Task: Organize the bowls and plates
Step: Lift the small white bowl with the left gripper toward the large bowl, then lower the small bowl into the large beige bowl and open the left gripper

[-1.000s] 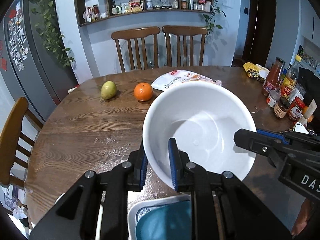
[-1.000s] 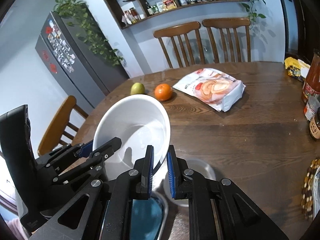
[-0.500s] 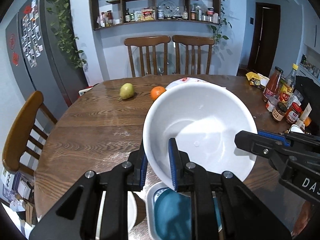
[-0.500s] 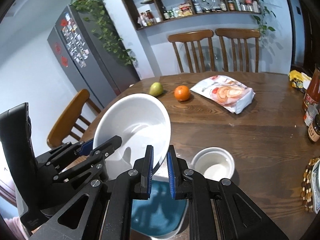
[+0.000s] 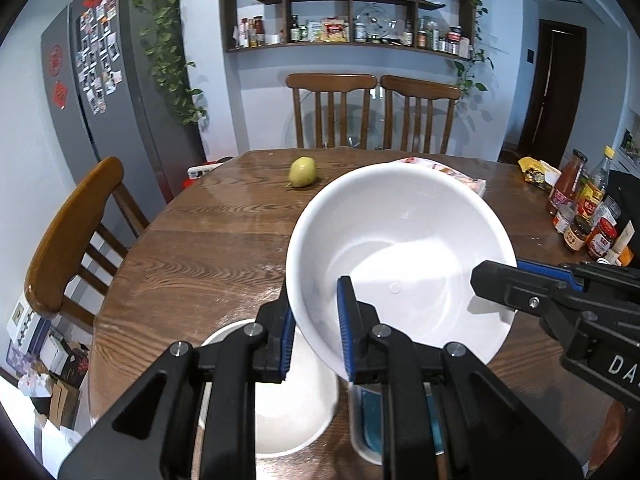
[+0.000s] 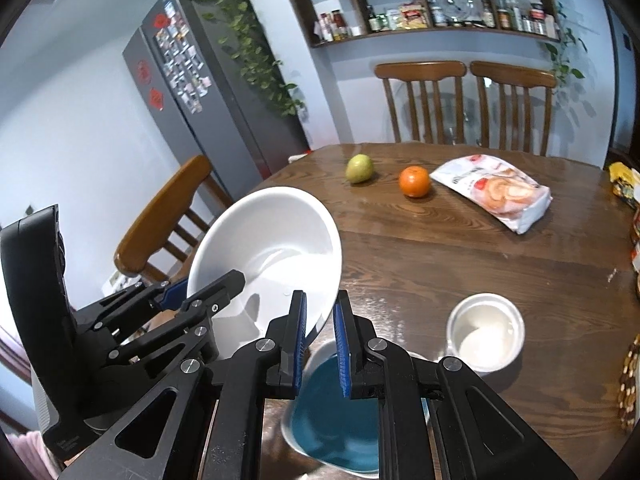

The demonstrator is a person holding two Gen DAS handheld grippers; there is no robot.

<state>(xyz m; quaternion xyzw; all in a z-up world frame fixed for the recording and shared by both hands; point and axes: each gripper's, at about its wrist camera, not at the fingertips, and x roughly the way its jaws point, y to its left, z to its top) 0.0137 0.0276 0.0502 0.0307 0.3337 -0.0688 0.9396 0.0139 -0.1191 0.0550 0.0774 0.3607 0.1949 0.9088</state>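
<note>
A large white bowl (image 5: 400, 248) (image 6: 272, 240) hangs tilted above the wooden table (image 5: 208, 248), held from both sides. My left gripper (image 5: 316, 308) is shut on its near-left rim, one blue pad inside and one outside. My right gripper (image 6: 320, 312) is shut on the opposite rim; in the left wrist view the right gripper (image 5: 504, 276) reaches in from the right. Under the bowl sit a white dish (image 5: 280, 400) and a square dish with a blue inside (image 6: 336, 416). A small white bowl (image 6: 486, 332) stands to the right of them.
A pear (image 6: 359, 168), an orange (image 6: 415, 181) and a snack bag (image 6: 492, 192) lie on the far half of the table. Sauce bottles and jars (image 5: 580, 208) crowd the right edge. Wooden chairs stand at the far side (image 5: 332, 112) and the left (image 5: 68, 240).
Both grippers have drawn back toward the near table edge with the bowl still held. The white dish, the blue dish and the small bowl have come into view below.
</note>
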